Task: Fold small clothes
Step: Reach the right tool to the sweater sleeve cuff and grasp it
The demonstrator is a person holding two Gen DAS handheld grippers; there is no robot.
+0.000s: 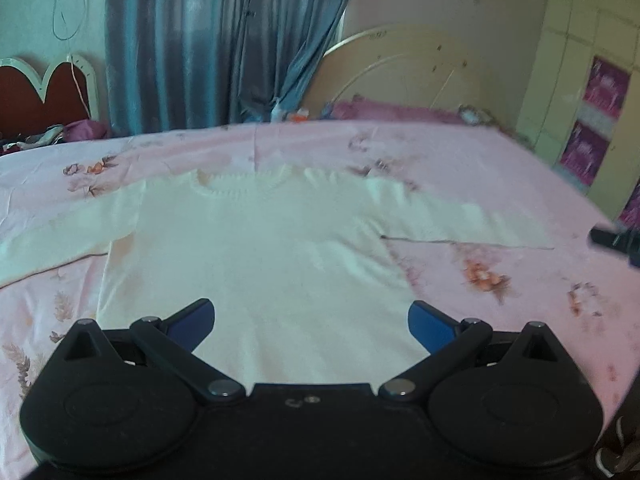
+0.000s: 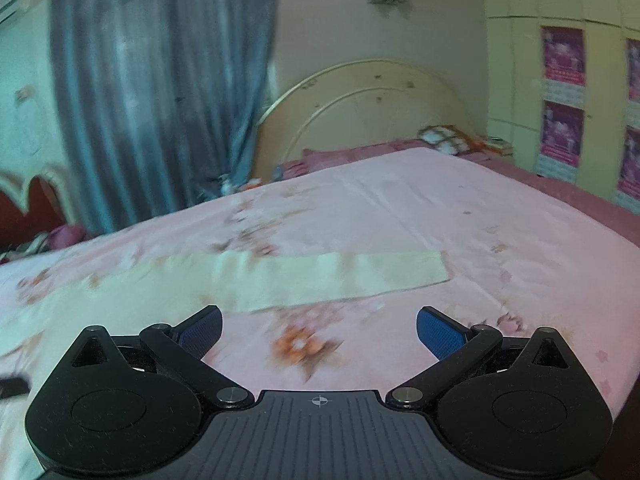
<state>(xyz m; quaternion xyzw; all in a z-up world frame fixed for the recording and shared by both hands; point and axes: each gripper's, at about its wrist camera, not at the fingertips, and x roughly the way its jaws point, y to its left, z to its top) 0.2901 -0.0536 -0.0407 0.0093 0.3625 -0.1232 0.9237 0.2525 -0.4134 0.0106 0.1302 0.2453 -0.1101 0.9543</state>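
Two grippers hover with jaws spread wide and nothing between them: the left gripper (image 1: 311,326) above the lower body of a cream sweater (image 1: 260,264), the right gripper (image 2: 319,332) above bare pink floral bedsheet (image 2: 500,220) just short of one sleeve (image 2: 340,276). Beyond, the sweater lies flat, sleeves outstretched, neckline away. Farther back stand a cream headboard (image 2: 372,108) and grey-blue curtains (image 1: 224,40).

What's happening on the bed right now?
Left gripper open, right gripper open, both empty. White sweater flat on bedsheet, sleeves out, unfolded. Nothing in the way.
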